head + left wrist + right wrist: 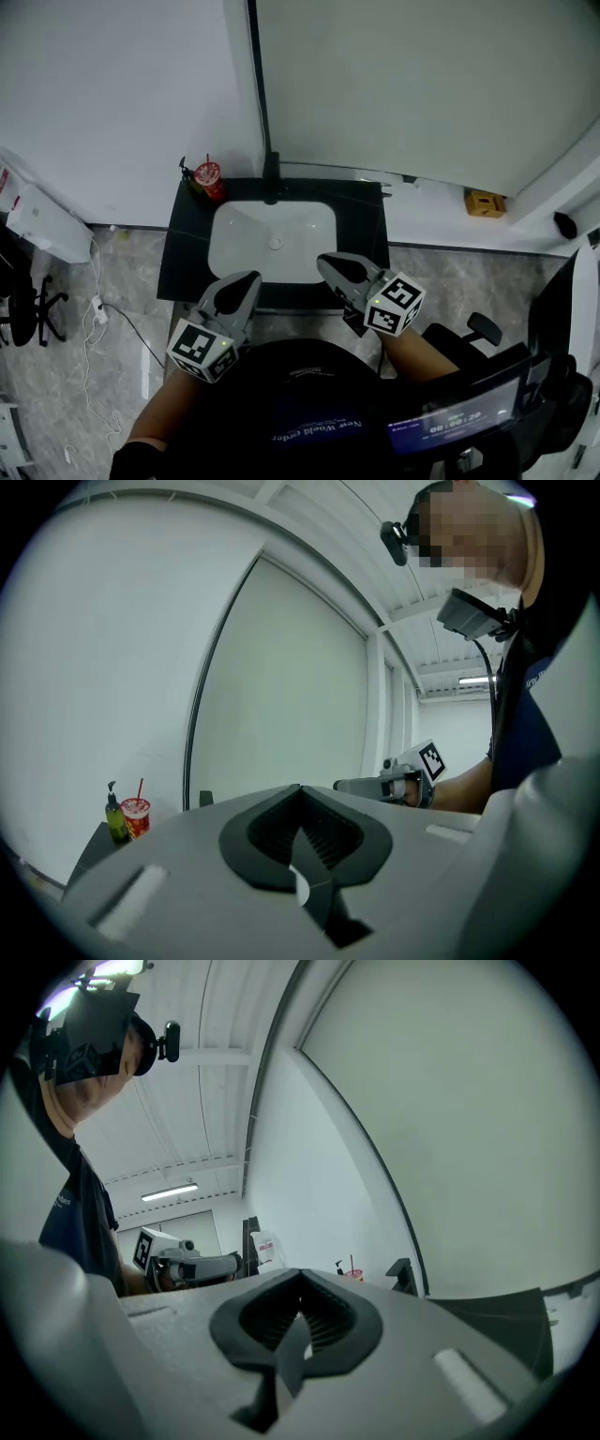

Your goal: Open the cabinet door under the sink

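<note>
Left claw [249,278] clenched, nothing in it. Right claw [323,262] clenched too, empty. The 2 sit lower centre of the head view, overlapping the near edge of the black vanity table [183,258] with its white rectangular basin [272,242]. Cabinet door beneath the basin is hidden from this angle. Red paper cup [208,176] at the table's upper left corner.

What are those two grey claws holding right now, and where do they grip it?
Nothing is held. The left gripper and the right gripper both have jaws closed together with nothing between them.
</note>
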Motion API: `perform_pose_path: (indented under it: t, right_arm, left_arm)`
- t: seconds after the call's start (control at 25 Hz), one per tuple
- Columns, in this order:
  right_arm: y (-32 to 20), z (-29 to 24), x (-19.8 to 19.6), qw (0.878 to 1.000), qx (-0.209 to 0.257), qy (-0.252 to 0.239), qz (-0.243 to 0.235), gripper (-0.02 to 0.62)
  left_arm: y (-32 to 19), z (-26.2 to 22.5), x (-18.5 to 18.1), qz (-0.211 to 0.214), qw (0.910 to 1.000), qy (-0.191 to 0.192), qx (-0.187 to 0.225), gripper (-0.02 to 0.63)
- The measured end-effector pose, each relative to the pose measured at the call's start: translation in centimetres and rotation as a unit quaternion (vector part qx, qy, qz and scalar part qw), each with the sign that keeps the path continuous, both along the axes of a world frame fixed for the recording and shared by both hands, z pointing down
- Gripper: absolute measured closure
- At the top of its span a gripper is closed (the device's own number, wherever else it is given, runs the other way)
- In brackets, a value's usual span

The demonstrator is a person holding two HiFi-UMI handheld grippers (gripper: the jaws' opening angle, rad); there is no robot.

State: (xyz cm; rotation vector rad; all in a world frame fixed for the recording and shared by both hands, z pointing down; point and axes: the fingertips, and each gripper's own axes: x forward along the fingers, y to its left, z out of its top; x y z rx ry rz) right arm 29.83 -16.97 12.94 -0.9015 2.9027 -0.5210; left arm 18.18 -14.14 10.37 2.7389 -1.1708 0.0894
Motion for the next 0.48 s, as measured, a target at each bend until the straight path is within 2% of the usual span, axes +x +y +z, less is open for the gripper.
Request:
perform_pose_path:
  t: [0.2,0.48]
  right_arm:
    - [-1.6,-1.6,-1.1,1.0,0.013,0.002,0.017,0.595]
    - [-4.6,-4.8,-3.9,0.997,0.027,-0.014,0.07,0.595]
  left_arm:
    - [-2.4,-0.4,-2.9,0.001,0.9996,0.027,-0.003,0.604]
    - [-6.4,-1.3,-9.5,0.022,0.9993,0.031,-0.003,0.604]
